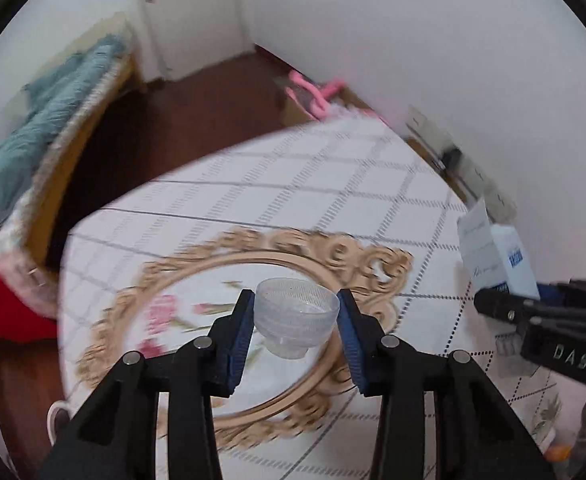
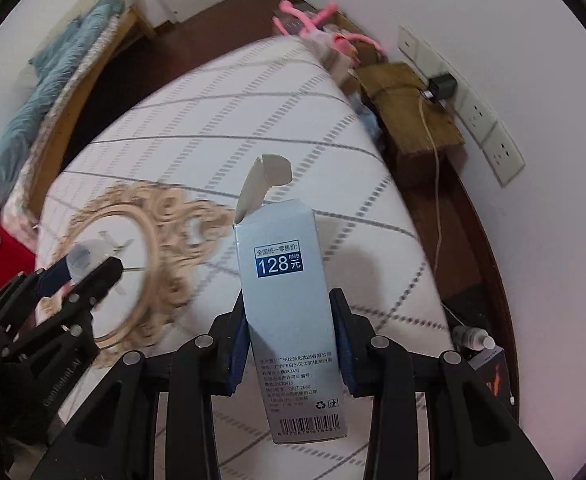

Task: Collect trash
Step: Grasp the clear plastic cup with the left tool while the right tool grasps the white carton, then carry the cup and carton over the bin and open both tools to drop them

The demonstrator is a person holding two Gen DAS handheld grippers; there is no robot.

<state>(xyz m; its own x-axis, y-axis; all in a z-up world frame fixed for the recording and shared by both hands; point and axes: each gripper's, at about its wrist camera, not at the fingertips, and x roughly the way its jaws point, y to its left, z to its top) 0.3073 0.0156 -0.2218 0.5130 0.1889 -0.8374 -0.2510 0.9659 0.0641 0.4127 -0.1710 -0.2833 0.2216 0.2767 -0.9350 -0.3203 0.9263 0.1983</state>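
My left gripper [image 1: 295,304] is shut on a clear ribbed plastic cap [image 1: 293,320], held above the table's patterned cloth [image 1: 293,184]. It also shows in the right wrist view [image 2: 89,266] at the left, with the cap [image 2: 87,258] between its fingers. My right gripper [image 2: 289,304] is shut on a silver-blue cardboard box [image 2: 285,280] with an open top flap and a "128" price label, held upright above the table. The box also shows at the right edge of the left wrist view [image 1: 497,256], with the right gripper [image 1: 493,300] below it.
The table cloth [image 2: 253,120] is white with grey grid lines and a gold ornate oval print [image 1: 253,264]. A bed with a teal blanket [image 1: 33,128] stands left. A wooden block [image 2: 413,112], wall sockets [image 2: 489,128], a charger and pink hangers [image 2: 313,20] lie beyond the table. A small dropper bottle [image 2: 473,338] is at right.
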